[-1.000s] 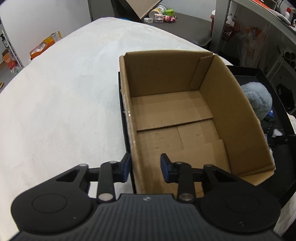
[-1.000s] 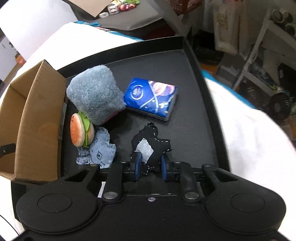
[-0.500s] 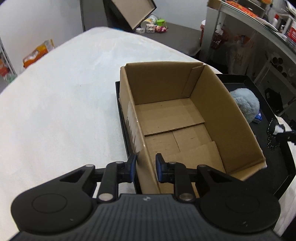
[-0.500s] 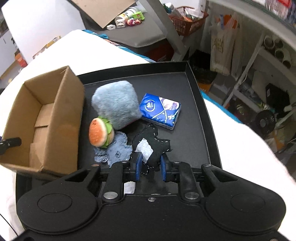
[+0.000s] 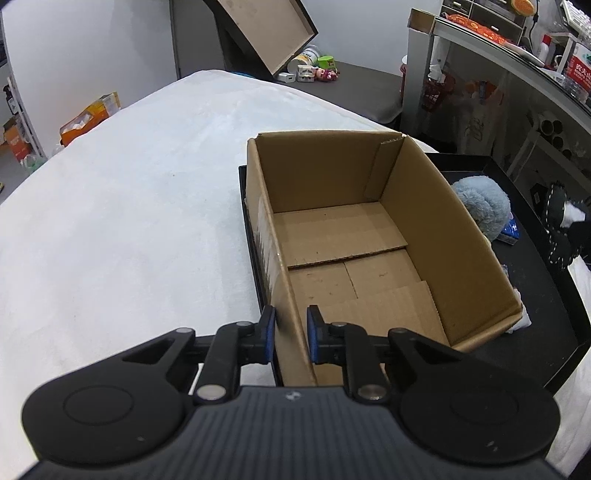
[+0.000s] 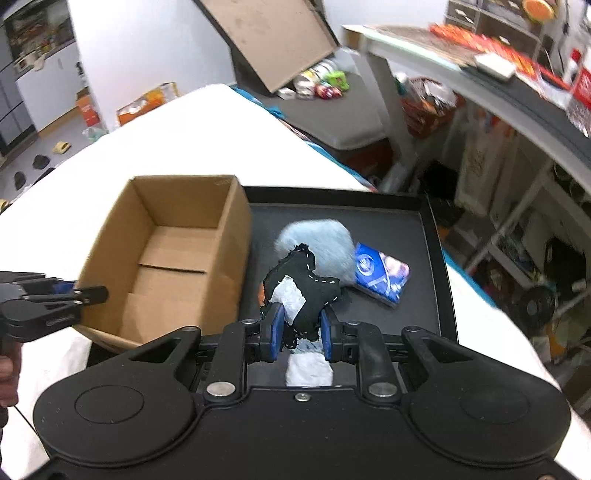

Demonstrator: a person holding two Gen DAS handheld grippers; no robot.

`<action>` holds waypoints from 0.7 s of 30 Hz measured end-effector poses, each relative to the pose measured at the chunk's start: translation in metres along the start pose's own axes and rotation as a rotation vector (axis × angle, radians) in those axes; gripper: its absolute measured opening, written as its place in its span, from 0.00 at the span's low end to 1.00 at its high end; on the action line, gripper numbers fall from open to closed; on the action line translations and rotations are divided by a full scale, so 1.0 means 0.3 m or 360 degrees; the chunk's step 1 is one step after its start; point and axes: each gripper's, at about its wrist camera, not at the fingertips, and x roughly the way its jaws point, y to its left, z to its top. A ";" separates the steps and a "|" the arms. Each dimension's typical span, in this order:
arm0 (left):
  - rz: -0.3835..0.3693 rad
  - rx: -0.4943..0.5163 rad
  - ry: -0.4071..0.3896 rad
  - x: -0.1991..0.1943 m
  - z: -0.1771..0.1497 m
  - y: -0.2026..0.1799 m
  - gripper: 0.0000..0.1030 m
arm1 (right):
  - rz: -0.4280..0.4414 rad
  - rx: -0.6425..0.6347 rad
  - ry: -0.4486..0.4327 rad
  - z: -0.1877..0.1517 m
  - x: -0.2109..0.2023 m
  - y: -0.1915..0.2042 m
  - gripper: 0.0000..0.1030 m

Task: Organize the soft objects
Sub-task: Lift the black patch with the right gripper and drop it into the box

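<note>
An open cardboard box (image 5: 369,240) stands on the left part of a black tray (image 6: 436,229); it also shows in the right wrist view (image 6: 173,254). My left gripper (image 5: 290,330) is shut on the box's near left wall. My right gripper (image 6: 301,330) is shut on a black stitched fabric toy with a white tag (image 6: 303,284) and holds it raised above the tray; the toy also shows in the left wrist view (image 5: 561,221). A fluffy blue plush (image 6: 325,240) and a blue tissue pack (image 6: 380,273) lie on the tray.
The tray sits on a white cloth-covered table (image 5: 129,206). A grey shelf unit (image 6: 498,92) with clutter stands to the right. A tilted board (image 5: 266,29) and small items stand on a dark table behind.
My left gripper closed on the box wall. My right gripper lifted the black toy off the tray and pulled back and up.
</note>
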 end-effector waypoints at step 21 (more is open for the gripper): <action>-0.0015 -0.0133 0.0030 -0.055 -0.060 -0.011 0.16 | 0.0046 -0.0244 -0.0054 0.052 0.004 0.225 0.21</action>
